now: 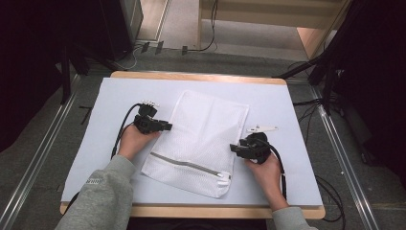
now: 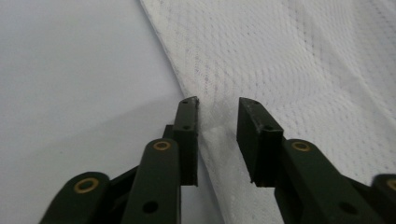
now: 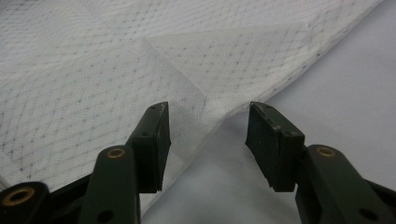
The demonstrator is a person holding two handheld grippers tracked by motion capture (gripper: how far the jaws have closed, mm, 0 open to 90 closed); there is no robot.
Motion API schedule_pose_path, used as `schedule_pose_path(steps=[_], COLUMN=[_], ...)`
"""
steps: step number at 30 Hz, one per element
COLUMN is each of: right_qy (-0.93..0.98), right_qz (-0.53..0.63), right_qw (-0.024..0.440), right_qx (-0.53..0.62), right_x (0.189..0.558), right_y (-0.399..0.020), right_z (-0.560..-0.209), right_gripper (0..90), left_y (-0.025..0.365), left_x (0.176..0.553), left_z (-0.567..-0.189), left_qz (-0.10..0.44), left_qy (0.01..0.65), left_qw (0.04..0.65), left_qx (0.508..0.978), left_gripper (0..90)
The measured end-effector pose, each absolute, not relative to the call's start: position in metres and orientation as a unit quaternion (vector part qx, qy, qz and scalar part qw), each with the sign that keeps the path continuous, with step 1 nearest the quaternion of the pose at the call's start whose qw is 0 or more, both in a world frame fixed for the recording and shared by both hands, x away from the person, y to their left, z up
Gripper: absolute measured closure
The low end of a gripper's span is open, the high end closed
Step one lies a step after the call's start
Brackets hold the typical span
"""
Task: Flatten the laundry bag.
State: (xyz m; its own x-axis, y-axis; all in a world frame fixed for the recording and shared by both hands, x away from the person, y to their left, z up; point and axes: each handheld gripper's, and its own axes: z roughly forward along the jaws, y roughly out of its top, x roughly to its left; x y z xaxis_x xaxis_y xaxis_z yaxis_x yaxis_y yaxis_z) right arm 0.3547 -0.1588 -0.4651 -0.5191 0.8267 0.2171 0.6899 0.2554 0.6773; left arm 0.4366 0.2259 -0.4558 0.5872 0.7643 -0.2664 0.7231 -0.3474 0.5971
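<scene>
Two grippers sit at opposite edges of a white mesh bag [image 1: 198, 141] that lies flat on a pale sheet [image 1: 287, 110] covering the table [image 1: 201, 75]. The bag rests near the middle of the sheet, turned slightly, with its zipper [image 1: 189, 164] running along the near edge and the pull at the near right corner.

From above, the left gripper [image 1: 165, 126] is held in the left hand [image 1: 134, 139] at the bag's left edge, jaws pointing right toward the mesh. In its own view, the left gripper [image 2: 218, 114] has its jaws parted, with the bag's edge running up between them; nothing is pinched.

The right gripper [image 1: 235, 148], held in the right hand [image 1: 265, 167], meets the bag's right edge, jaws pointing left. In its own view, the right gripper [image 3: 208, 121] is spread wide: one jaw lies over the mesh, the other over bare sheet, and the bag's hem passes between them, ungrasped.

Grey sleeves [image 1: 103, 191] enter from the bottom, and a cable [image 1: 122, 127] loops back from the left gripper.
</scene>
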Motion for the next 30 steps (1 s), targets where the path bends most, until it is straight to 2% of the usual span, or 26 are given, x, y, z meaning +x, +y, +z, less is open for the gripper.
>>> schedule_pose_path(steps=[4, 9, 15, 20, 30], right_qy=[0.789, 0.788, 0.792, 0.797, 0.804], right_qz=[0.369, 0.368, 0.37, 0.364, 0.359], right_qw=[0.085, 0.087, 0.073, 0.072, 0.085], right_qx=[0.484, 0.485, 0.48, 0.476, 0.466], right_x=[0.359, 0.361, 0.365, 0.371, 0.388], right_y=[-0.157, -0.157, -0.155, -0.151, -0.146], right_z=[-0.47, -0.471, -0.473, -0.471, -0.468], right_gripper=[55.6, 60.9, 83.8, 87.8, 87.9], left_y=[0.224, 0.224, 0.231, 0.239, 0.26], left_x=[0.437, 0.436, 0.436, 0.433, 0.42], left_z=[-0.456, -0.455, -0.454, -0.454, -0.452], left_qz=[0.016, 0.021, 0.02, 0.02, 0.022], left_qy=[0.458, 0.462, 0.469, 0.476, 0.504], left_qw=[0.342, 0.34, 0.345, 0.348, 0.362], left_qx=[0.821, 0.819, 0.813, 0.808, 0.784], left_gripper=[87.6, 89.0, 89.0, 89.4, 89.4])
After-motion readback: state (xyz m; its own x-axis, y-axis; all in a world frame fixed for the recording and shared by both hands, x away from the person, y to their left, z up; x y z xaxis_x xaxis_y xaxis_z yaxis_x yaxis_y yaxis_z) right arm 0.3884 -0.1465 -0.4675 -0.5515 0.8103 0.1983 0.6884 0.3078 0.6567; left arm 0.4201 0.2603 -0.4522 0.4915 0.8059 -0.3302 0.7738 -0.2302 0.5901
